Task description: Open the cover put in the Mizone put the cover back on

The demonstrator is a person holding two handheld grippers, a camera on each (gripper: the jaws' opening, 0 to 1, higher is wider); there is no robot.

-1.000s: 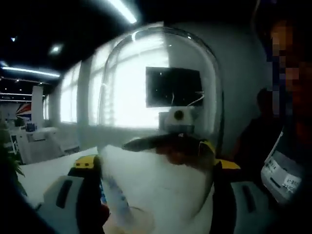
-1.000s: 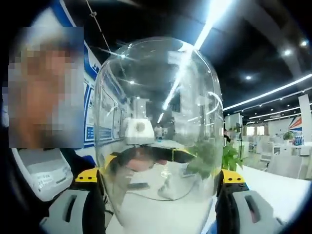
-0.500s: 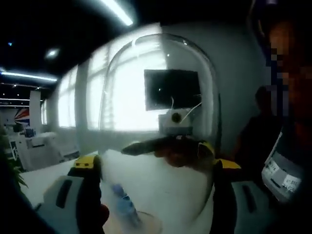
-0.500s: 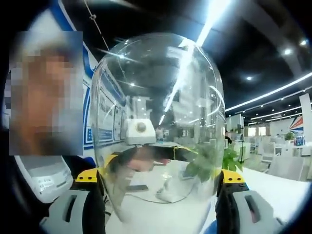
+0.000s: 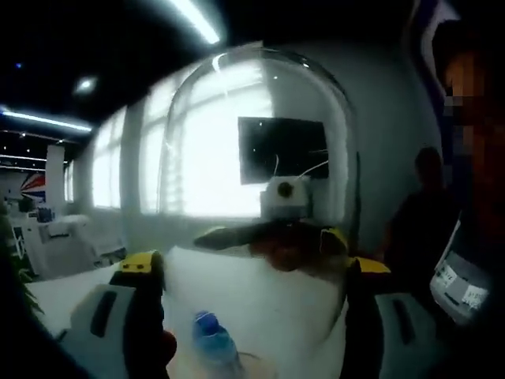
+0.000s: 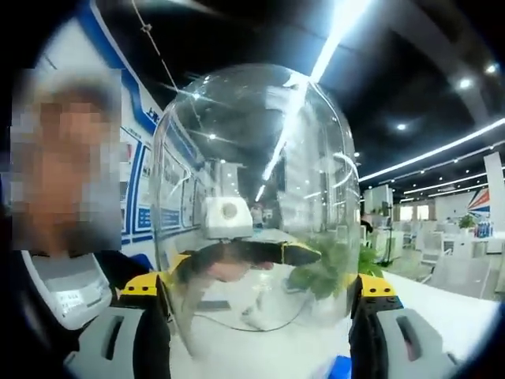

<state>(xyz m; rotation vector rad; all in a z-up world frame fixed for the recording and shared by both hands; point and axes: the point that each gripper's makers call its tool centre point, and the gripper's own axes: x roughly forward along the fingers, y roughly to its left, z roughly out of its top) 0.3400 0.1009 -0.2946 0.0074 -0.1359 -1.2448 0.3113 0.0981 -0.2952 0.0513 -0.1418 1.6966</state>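
Tall clear glass-like dome cover point(image 5: 260, 158) held up off the white table point(image 5: 260, 308), pinched from both sides. Left claw point(image 5: 252, 316): both jaws pressed against the dome's walls, clamped on cover. Right claw point(image 6: 256, 316): same, jaws tight on either side of the dome point(image 6: 256, 181), clamped on cover. Opposite claw visible through the glass in each view, with a hand behind it.

Blue-capped, pale blue plastic Mizone bottle point(image 5: 211, 341) upright on the table, seen in left gripper view low between the jaws, nearer the left-hand jaw, below the dome's open rim. Bottle long axis vertical, roughly parallel to the dome's long axis. Round pale base disc point(image 5: 248, 365) partly visible around the bottle's foot; whether bottle stands on it hard to tell, likely yes. Small blue patch point(image 6: 341, 367) at the bottom of right gripper view, probably the same bottle, too cropped to be sure.

Key relation: bottle sits under and slightly off-centre from the dome mouth, toward one jaw of the left claw. Judged step: cover going back on over the Mizone. Coming move likely needs dome centred over the cap, kept vertical, lowered straight so rim clears the cap. Risk: rim clipping and tipping the bottle. Both claws about equally near.
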